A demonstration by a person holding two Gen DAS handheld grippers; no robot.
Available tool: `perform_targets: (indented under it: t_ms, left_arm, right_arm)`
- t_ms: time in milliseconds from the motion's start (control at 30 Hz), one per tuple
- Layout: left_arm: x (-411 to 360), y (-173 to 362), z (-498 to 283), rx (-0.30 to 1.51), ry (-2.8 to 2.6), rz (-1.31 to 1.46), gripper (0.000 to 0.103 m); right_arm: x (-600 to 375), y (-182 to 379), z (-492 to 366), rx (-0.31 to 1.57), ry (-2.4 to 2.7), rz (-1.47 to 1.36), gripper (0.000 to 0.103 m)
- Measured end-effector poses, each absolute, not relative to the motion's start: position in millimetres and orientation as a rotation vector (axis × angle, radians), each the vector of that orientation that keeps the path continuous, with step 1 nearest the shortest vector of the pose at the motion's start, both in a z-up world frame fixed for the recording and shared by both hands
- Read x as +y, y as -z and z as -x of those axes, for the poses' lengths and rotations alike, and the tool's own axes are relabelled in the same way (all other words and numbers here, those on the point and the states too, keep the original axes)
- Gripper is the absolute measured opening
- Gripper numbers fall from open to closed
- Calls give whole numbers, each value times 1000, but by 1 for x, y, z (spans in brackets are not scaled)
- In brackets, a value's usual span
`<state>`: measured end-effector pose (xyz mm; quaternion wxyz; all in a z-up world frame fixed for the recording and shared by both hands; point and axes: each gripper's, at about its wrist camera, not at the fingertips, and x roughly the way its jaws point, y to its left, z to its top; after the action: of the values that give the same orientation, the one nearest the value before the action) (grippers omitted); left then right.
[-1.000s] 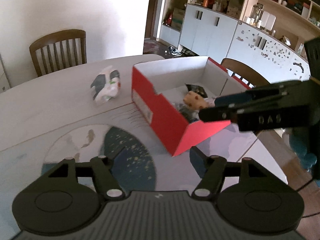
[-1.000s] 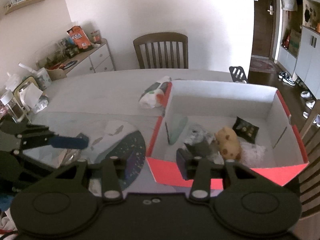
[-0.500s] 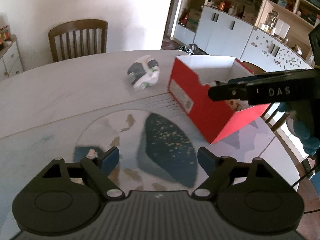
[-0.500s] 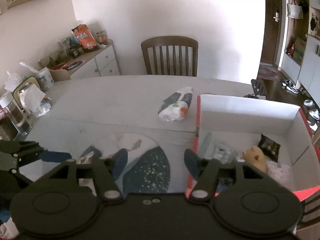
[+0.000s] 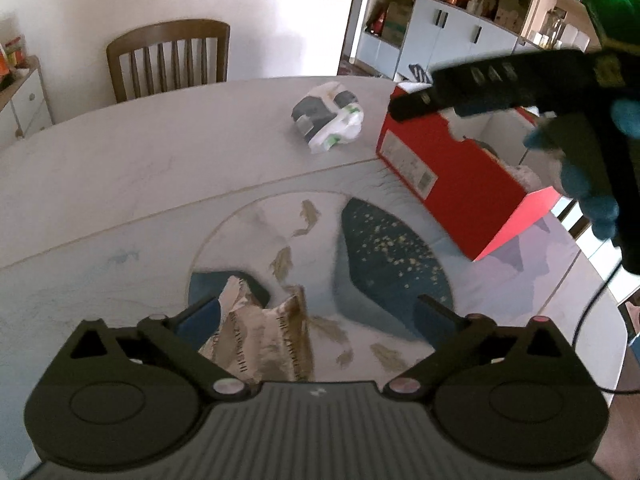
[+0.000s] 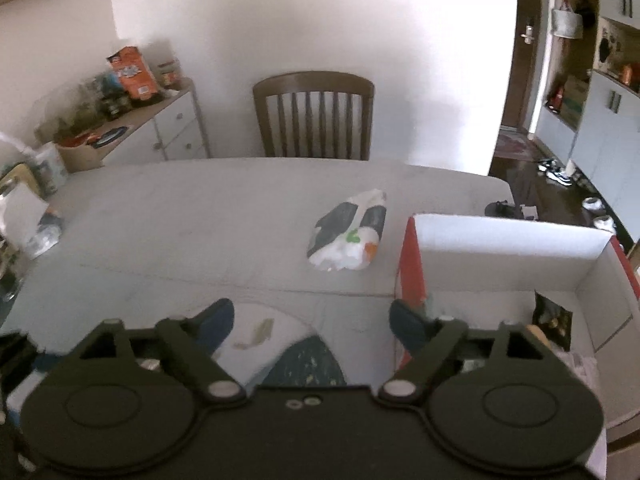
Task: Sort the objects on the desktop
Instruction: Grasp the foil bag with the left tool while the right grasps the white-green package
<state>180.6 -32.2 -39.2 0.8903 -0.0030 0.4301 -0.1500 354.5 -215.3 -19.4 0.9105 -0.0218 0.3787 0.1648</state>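
Note:
My left gripper point(image 5: 318, 310) is open, low over the patterned mat, with a crumpled brown paper wrapper point(image 5: 260, 340) lying between its fingers, close to the left one. A white-and-dark plastic packet point(image 5: 328, 122) lies on the table, also in the right wrist view point(image 6: 348, 236). The red shoebox point(image 5: 452, 168) stands right of it; its white inside point(image 6: 504, 264) holds a few small items. My right gripper point(image 6: 312, 320) is open and empty, above the table left of the box. It shows from the side in the left wrist view point(image 5: 416, 104).
A wooden chair point(image 6: 316, 116) stands at the table's far side. A white sideboard point(image 6: 160, 128) with packets and jars is at the left. Clutter point(image 6: 28, 208) sits at the table's left edge. Cabinets point(image 5: 460, 36) and shelves line the right.
Both grippers have swung left, away from the box. My left gripper has dropped toward the mat and the brown wrapper has come into view between its fingers. My right gripper has left the box.

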Motion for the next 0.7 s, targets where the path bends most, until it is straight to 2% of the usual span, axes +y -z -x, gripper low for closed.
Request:
perform_targets:
  t_ms: [100,700]
  left_arm:
    - [-27,47,-186,909,307,12,103]
    - [-13,75,-205,975,286,28,103]
  right_arm:
    - [-205,25,-373,786,-315,32,92]
    - [-170,67,-473,872,-233,83,93]
